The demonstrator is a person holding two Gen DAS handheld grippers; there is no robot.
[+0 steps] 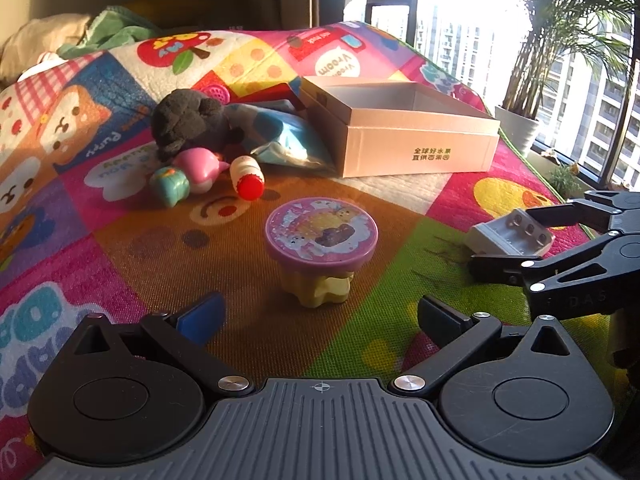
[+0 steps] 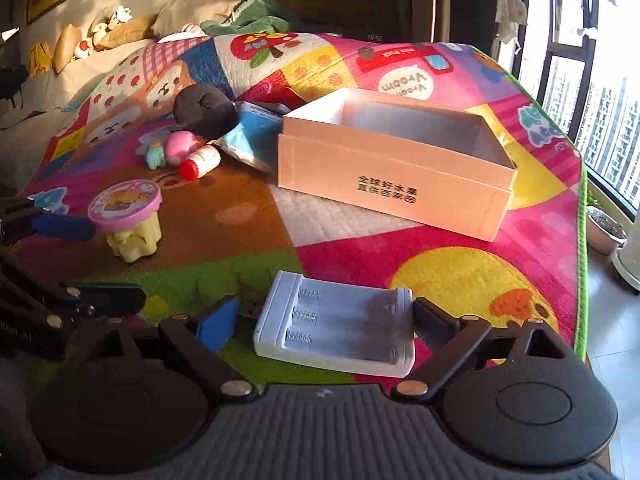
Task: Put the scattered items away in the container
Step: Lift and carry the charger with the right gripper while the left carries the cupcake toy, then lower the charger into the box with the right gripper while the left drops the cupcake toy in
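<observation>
A pale cardboard box [image 1: 416, 152] [image 2: 392, 184] stands open and empty on the colourful mat. A white battery charger [image 2: 332, 332] [image 1: 512, 232] lies between the fingers of my right gripper [image 2: 326, 320] [image 1: 504, 240], whose jaws stand wide around it; a gap shows at the blue pad. My left gripper [image 1: 322, 316] [image 2: 92, 260] is open just short of a purple-lidded yellow toy cup [image 1: 322, 240] [image 2: 128, 216]. Further back lie a black plush [image 1: 188, 120], a pink toy [image 1: 200, 168], a teal toy [image 1: 170, 186], a red-capped bottle [image 1: 248, 176] and a blue packet [image 1: 288, 136].
The mat [image 2: 360, 256] ends in a green edge [image 2: 582, 280] at the right, with tiled floor and potted plants [image 2: 604, 228] below the window. Pillows and a green cloth [image 2: 248, 20] lie at the back. The charger's USB plug [image 2: 250, 308] sticks out toward the blue pad.
</observation>
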